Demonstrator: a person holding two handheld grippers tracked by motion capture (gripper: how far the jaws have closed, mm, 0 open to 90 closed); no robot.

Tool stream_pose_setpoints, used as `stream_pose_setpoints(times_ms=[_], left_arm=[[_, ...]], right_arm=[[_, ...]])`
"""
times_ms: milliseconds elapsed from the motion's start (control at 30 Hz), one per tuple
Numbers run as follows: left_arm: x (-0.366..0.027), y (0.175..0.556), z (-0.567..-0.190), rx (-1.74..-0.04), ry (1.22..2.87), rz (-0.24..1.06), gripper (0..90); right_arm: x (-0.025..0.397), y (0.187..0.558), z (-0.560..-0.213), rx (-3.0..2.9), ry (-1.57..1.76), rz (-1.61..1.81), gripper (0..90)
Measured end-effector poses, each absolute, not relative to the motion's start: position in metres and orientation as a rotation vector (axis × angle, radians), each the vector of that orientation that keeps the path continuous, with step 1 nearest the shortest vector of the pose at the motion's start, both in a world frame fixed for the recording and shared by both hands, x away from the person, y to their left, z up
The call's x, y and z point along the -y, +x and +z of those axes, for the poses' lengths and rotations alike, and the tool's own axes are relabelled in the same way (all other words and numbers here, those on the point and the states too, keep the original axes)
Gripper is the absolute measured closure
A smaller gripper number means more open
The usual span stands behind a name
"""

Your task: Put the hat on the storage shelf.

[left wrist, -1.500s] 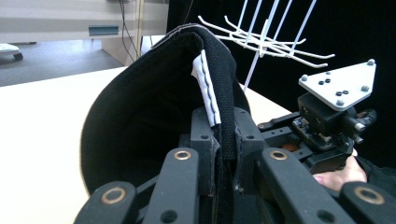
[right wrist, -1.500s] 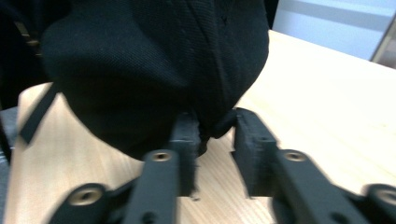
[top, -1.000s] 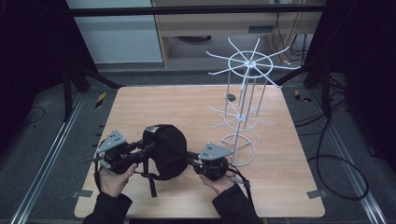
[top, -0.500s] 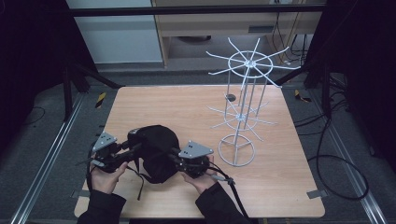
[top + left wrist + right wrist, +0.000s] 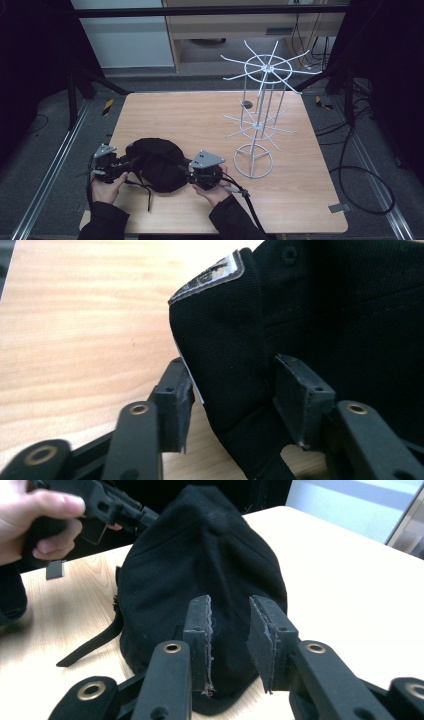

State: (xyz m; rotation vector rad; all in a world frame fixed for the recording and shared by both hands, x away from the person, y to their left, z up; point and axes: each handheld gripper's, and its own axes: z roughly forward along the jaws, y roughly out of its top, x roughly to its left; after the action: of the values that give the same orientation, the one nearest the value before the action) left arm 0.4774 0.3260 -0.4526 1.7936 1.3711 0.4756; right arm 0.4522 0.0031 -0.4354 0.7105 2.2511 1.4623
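Wooden tabletop (image 5: pixel 200 120), pale grain, dark floor and cables around it; cabinet fronts stand beyond the far edge.

Item 1: cap (image 5: pixel 157 162), black fabric, resting on the tabletop near the front edge, left of centre. A strap trails from it toward the front edge. A grey-edged label (image 5: pixel 210 276) shows on its side in the left gripper view.

Item 2: left gripper (image 5: pixel 122 165), held in the left hand (image 5: pixel 102 187) at the cap's left side. Its jaws stand moderately apart with a fold of the cap's edge between them; one pad (image 5: pixel 295 390) lies against the fabric, the other sits just beside it, so a firm clamp cannot be told.

Item 3: right gripper (image 5: pixel 187 167), held in the right hand (image 5: pixel 215 192) at the cap's right side. Jaws narrowly parted, with the cap's rim just beyond the tips; whether they pinch fabric cannot be told.

Item 4: rack (image 5: pixel 260 115), white wire, upright, two tiers of radiating prongs on a ring base, standing right of centre, its base near the right gripper but apart from it.

Open room: far left quarter of the tabletop bare; front right corner bare; a strip of bare wood along the front edge under both hands.
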Motion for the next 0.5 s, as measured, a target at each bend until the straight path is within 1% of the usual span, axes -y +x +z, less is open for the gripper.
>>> stream_pose_setpoints(times_ms=[233, 300, 367, 500], left_arm=[[-0.326, 0.483, -0.467, -1.419, 1.883, 0.507, 44.2], [-0.326, 0.483, -0.467, -1.425, 1.896, 0.52, 38.9], [-0.325, 0.482, -0.467, -1.423, 1.9, 0.535, 38.2], [-0.325, 0.48, -0.461, -1.419, 1.895, 0.555, 30.5]], right_arm=[[0.008, 0.45, -0.432, -2.242, 0.735, 1.448, 69.3], [0.01, 0.45, -0.431, -2.24, 0.735, 1.451, 69.0], [0.014, 0.449, -0.429, -2.236, 0.732, 1.454, 68.1], [0.022, 0.448, -0.427, -2.237, 0.736, 1.436, 67.0]])
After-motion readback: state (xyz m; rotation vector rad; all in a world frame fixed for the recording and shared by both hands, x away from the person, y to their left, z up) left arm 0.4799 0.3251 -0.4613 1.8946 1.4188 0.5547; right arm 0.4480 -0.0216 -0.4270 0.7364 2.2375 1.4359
